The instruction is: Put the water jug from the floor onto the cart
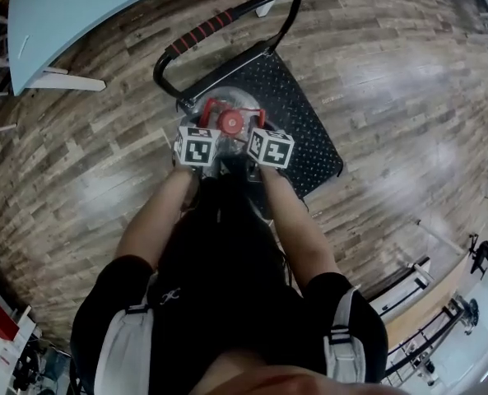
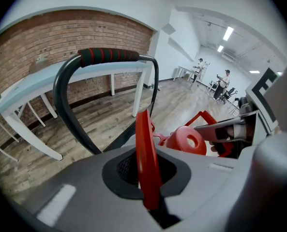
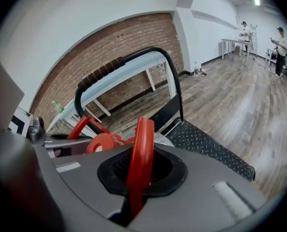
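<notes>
The water jug (image 1: pixel 225 99) is clear, with a red cap (image 1: pixel 230 123) and a red carrying handle (image 2: pixel 145 149). It sits over the handle end of the cart's black checker-plate deck (image 1: pixel 305 118); whether it rests on the deck is hidden. My left gripper (image 1: pixel 209 130) is shut on the left strap of the red handle. The right gripper (image 1: pixel 256 132) is shut on the right strap (image 3: pixel 141 153). In each gripper view the red strap stands clamped between the jaws, with the cap (image 3: pixel 102 143) beside it. The cart's push bar (image 1: pixel 202 31) has a red and black grip.
A light blue table (image 1: pixel 79 6) on white legs stands beyond the cart, against a brick wall (image 2: pixel 61 37). Wood floor surrounds the cart. Two people (image 2: pixel 225 79) stand far off across the room. Metal racks (image 1: pixel 441 319) are at my lower right.
</notes>
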The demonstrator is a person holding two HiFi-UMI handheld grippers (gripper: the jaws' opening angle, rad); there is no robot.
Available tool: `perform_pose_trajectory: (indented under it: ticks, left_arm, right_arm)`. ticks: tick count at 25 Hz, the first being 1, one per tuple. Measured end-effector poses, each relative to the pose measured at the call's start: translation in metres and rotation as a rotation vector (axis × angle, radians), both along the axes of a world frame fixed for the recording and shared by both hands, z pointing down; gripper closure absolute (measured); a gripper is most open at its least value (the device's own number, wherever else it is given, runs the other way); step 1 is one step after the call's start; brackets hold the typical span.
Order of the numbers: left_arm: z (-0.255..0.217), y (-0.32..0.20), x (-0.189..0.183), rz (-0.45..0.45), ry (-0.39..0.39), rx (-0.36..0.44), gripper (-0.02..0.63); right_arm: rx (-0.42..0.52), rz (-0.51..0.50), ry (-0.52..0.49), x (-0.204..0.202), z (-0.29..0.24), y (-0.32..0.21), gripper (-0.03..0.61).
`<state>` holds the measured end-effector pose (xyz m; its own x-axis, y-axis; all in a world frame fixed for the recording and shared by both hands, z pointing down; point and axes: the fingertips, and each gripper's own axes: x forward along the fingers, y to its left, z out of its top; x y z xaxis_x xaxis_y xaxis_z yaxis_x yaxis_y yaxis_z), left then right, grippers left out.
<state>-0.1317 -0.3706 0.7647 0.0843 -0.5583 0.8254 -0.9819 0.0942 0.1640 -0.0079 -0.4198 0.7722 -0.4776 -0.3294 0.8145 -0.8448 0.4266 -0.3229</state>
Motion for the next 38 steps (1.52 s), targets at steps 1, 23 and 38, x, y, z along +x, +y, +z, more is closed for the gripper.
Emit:
perform_pose_trajectory:
  ticks: [1,23,38]
  left_arm:
    - [0.004,-0.001,-0.002,-0.008,0.001,-0.003,0.612]
    - [0.074,0.026,-0.025,-0.139,0.044,-0.091,0.540]
    - [0.041,0.050,-0.037,-0.162,-0.019,-0.092,0.450]
  right_arm:
    - [-0.002,-0.007,0.002,-0.003,0.005,-0.002,0.558]
    - [-0.110,-0.139,0.034,-0.014,0.073,0.026,0.480]
    - [-0.012,-0.067,-0.038,-0.021,0.019,0.018,0.418]
